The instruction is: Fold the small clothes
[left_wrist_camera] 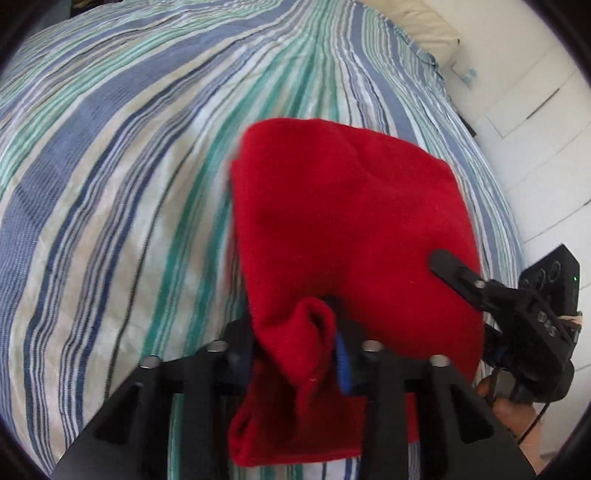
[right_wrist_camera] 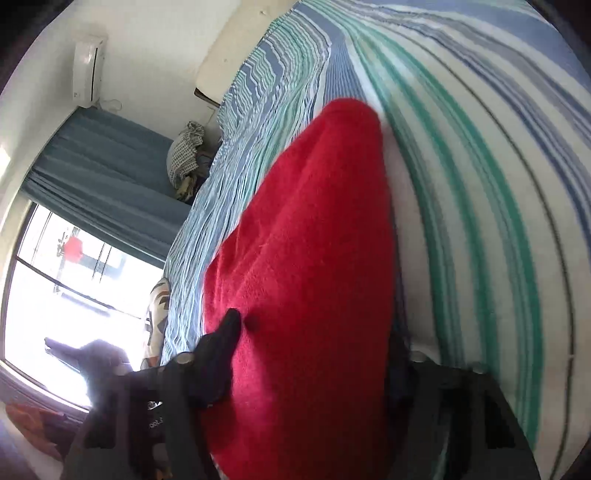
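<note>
A small red fleece garment (left_wrist_camera: 343, 229) is held up over a striped bedspread (left_wrist_camera: 129, 166). My left gripper (left_wrist_camera: 295, 332) is shut on its near edge, with bunched red cloth between the jaws and a flap hanging below. My right gripper (left_wrist_camera: 454, 273) is seen at the garment's right edge, its one visible finger pressed on the cloth. In the right wrist view the garment (right_wrist_camera: 306, 277) fills the middle; my right gripper (right_wrist_camera: 314, 354) is shut on it, one black finger (right_wrist_camera: 221, 347) on the cloth's left face, the other hidden behind it.
The bedspread (right_wrist_camera: 480, 184) covers the whole bed. A cream headboard (left_wrist_camera: 424, 26) and white wall lie at the far right. In the right wrist view there are a window (right_wrist_camera: 55, 295), a blue curtain (right_wrist_camera: 103, 177), an air conditioner (right_wrist_camera: 88, 70) and a bundle of cloth (right_wrist_camera: 184, 151) beside the bed.
</note>
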Tool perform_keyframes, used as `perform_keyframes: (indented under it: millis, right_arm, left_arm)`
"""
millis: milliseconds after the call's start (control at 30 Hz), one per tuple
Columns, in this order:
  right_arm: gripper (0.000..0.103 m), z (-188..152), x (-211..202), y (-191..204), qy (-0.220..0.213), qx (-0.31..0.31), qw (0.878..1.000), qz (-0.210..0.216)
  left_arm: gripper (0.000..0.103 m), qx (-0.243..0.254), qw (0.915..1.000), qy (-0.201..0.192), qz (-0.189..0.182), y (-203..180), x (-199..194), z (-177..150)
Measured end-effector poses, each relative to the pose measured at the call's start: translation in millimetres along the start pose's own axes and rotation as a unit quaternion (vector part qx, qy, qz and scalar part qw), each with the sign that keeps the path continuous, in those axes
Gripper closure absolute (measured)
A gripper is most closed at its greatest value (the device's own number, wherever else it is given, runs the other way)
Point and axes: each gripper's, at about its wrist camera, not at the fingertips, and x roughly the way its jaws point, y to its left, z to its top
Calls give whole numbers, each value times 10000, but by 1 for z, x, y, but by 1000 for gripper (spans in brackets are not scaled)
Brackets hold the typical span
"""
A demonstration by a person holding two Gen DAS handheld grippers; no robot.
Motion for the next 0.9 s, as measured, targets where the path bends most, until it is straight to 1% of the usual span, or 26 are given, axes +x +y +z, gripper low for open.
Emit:
perform_keyframes:
  millis: [33,67,100,200,333,367,400,433,467,500,533,567,600,633,667,700,733,767,800,833,867,900]
  right_arm:
    - [68,1,1,8,12,-161,9994,-312]
    - [71,3,-2,20,-13,-438,9976,-543]
    - [73,8,-7,33,-49,-767,9948,-675]
    - [74,17,-37,76,-314,-1515,9857,-662]
    - [74,35,-88,117,-635,-1826,9801,-441]
    - [74,39,-97,122,-662,-1821,9801,-434]
    - [73,42,-105,123,-650,-1758,9813,-438]
    - [73,42,-112,117,-601,-1640,9836,-448]
    - [69,39,-115,108,-503,-1496,9862,-505]
    - [62,35,-114,94,-333,-1371,9879,-639]
    - [56,29,-111,76,-145,-1300,9875,-882]
    - [38,21,-112,57,-12,-1283,9836,-1271]
    - [27,12,-118,39,23,-1275,9770,-1707]
    - [27,0,-129,23,-24,-1264,9705,-2053]
    - [27,-12,-143,10,-83,-1265,9664,-2236]
    - [24,-25,-160,1,-143,-1294,9632,-2353]
    - [20,-39,-177,-4,-243,-1349,9592,-2475]
    - [14,-54,-195,-6,-371,-1420,9551,-2573]
    - [12,-70,-213,-6,-472,-1502,9520,-2625]
    - [12,-86,-228,-3,-527,-1614,9488,-2663]
    - [11,-99,-243,2,-546,-1748,9447,-2722]
    - [11,-113,-254,7,-562,-1886,9395,-2804]
  left_arm:
    - [82,69,9999,-42,85,-5,-3,1]
    - [84,116,9999,-85,75,-9,-9,3]
    - [84,123,9998,-167,39,-12,-18,6]
    - [85,216,9980,-516,-296,-26,-55,15]
    - [84,557,9926,-916,-567,-56,-106,23]
    - [83,611,9921,-917,-606,-63,-112,22]
    - [82,636,9924,-838,-637,-68,-113,20]
    - [76,622,9937,-666,-657,-71,-107,16]
    - [66,606,9952,-463,-606,-71,-98,9]
    - [63,626,9965,-306,-461,-70,-85,-2]
    - [54,698,9973,-171,-145,-67,-70,-14]
    - [53,859,9959,-61,278,-65,-59,-30]
    - [53,1083,9916,-14,704,-63,-52,-47]
    - [53,1303,9863,-49,1010,-61,-54,-65]
    - [52,1500,9811,-150,1210,-60,-61,-84]
    - [48,1639,9768,-286,1346,-59,-71,-101]
    - [35,1736,9728,-453,1466,-60,-83,-117]
    - [20,1815,9684,-668,1574,-62,-98,-133]
    - [15,1899,9631,-907,1677,-66,-113,-148]
    - [7,1994,9571,-1117,1779,-73,-125,-160]
    - [4,2090,9511,-1295,1872,-82,-136,-169]
    - [4,2170,9463,-1420,1929,-91,-148,-177]
